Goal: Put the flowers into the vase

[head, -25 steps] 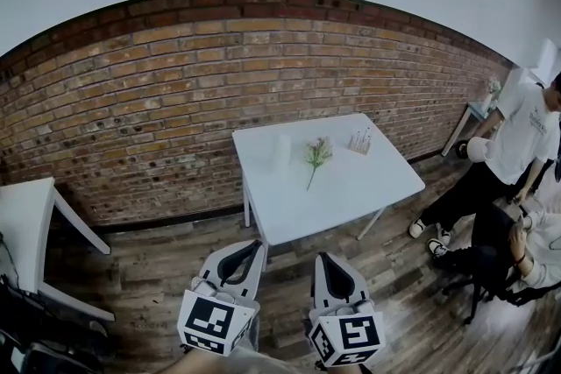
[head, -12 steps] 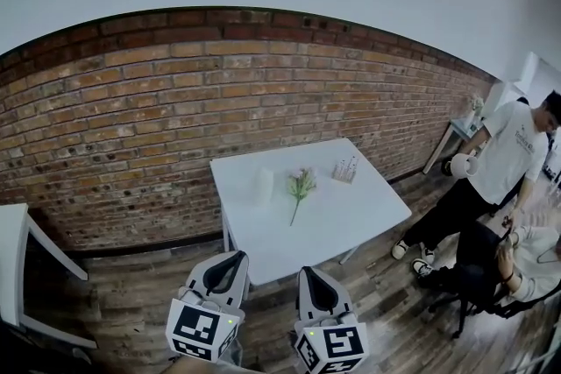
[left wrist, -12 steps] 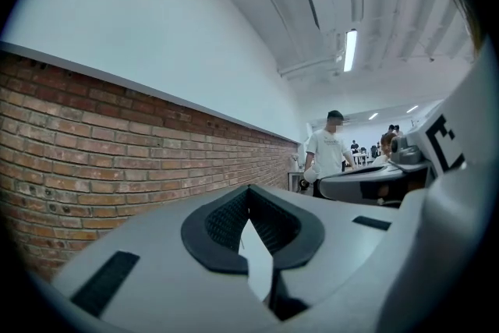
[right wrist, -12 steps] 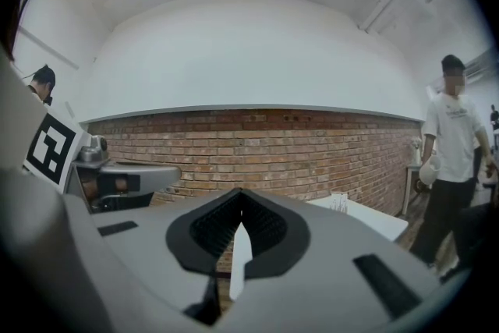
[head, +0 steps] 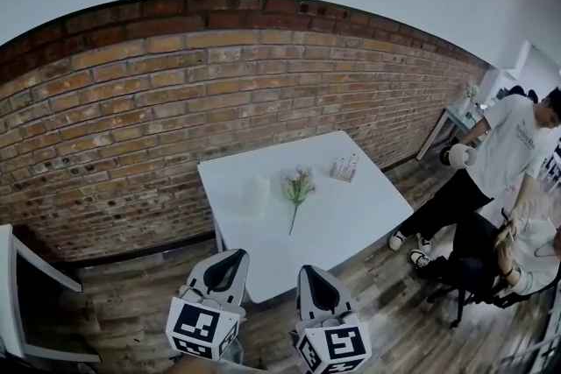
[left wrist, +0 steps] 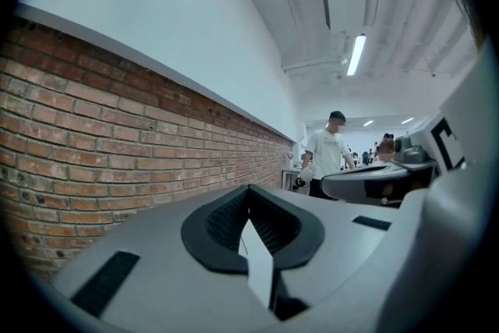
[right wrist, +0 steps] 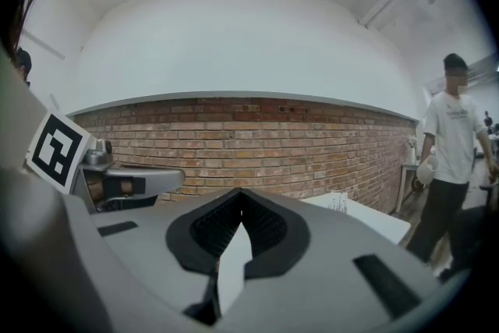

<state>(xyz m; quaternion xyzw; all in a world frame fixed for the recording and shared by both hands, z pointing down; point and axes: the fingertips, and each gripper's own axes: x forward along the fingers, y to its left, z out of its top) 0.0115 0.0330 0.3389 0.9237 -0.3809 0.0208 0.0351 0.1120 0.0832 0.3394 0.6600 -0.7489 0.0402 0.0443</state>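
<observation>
A small bunch of pink flowers with green stems (head: 295,191) lies on the white table (head: 351,219) in the head view. To their left stands a white vase (head: 257,194). My left gripper (head: 234,256) and right gripper (head: 309,271) hang side by side in front of the table's near edge, short of it. Both point level toward the brick wall. Each is shut with nothing between its jaws, as the left gripper view (left wrist: 249,192) and right gripper view (right wrist: 239,194) show. The flowers and vase are hidden in both gripper views.
A clear holder (head: 344,168) stands on the table's far right. A brick wall (head: 175,101) runs behind the table. One person stands at the right (head: 504,153) and another sits on a chair (head: 517,254). Part of a second white table (head: 13,276) shows at the left.
Both grippers have come closer to the white table, which now sits nearer and further left in the head view. Their jaws have stayed shut.
</observation>
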